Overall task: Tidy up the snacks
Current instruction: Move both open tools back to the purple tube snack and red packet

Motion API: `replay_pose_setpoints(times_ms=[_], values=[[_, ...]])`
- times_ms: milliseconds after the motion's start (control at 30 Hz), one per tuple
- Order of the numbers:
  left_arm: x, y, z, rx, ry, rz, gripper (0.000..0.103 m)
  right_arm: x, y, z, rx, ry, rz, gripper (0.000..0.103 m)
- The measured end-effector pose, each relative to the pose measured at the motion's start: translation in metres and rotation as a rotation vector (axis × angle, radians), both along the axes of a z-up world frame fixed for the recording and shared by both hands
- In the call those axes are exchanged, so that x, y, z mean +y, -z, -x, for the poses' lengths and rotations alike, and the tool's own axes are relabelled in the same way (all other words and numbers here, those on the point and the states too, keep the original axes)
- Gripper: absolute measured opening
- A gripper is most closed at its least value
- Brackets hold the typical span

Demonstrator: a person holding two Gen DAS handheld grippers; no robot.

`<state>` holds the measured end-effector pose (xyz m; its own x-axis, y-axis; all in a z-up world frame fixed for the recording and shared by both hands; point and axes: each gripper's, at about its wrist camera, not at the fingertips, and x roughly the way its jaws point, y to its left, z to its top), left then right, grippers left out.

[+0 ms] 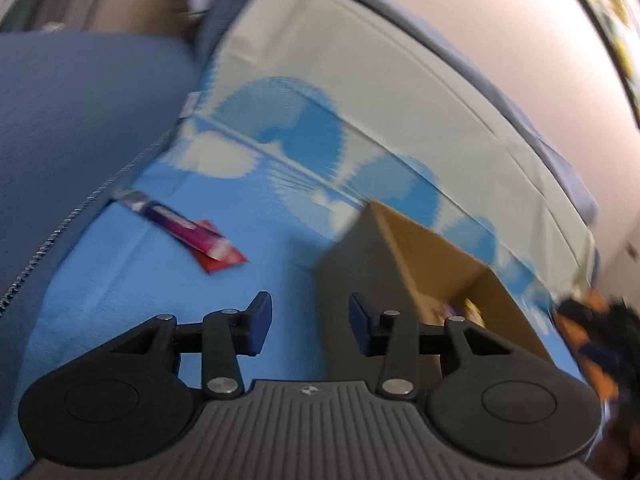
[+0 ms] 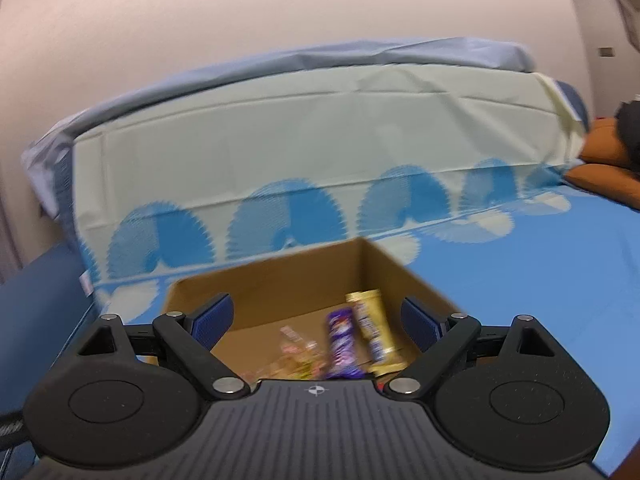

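On the blue cloth [image 2: 560,264] covering the bed, an open cardboard box [image 2: 304,276] stands near the cream, fan-patterned drape at the cloth's far edge. Inside lie a purple snack bar [image 2: 340,344], a gold bar [image 2: 372,332] just beside it, and blurred pale wrappers. The right gripper [image 2: 316,320] hangs over the box's near rim, jaws spread wide and empty. The left gripper [image 1: 310,328], jaws partly apart with nothing between them, points past the box's left wall. A purple-and-red snack packet [image 1: 192,236] lies loose toward the cloth's left edge, near a zipper seam.
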<state>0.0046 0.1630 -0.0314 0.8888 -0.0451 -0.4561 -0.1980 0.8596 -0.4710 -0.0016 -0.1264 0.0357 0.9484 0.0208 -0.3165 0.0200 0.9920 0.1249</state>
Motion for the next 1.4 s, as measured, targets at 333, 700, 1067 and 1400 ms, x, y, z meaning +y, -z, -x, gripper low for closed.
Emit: replay_pose_setpoints(times_ms=[333, 700, 1067, 1400], values=[[0.077, 0.018, -0.086, 0.162, -0.387, 0.082, 0.078, 0.065, 0.003, -0.008, 0.006, -0.143, 0.045, 0.091], [0.088, 0.044, -0.159, 0.356, -0.521, -0.034, 0.084, 0.111, 0.003, -0.018, -0.028, -0.262, 0.102, 0.091], [0.073, 0.047, -0.133, 0.407, -0.295, -0.266, 0.014, 0.134, 0.004, -0.02, -0.032, -0.311, 0.098, 0.091], [0.076, 0.042, -0.01, 0.424, -0.173, -0.214, 0.035, 0.149, 0.006, -0.009, -0.033, -0.375, 0.142, 0.091]])
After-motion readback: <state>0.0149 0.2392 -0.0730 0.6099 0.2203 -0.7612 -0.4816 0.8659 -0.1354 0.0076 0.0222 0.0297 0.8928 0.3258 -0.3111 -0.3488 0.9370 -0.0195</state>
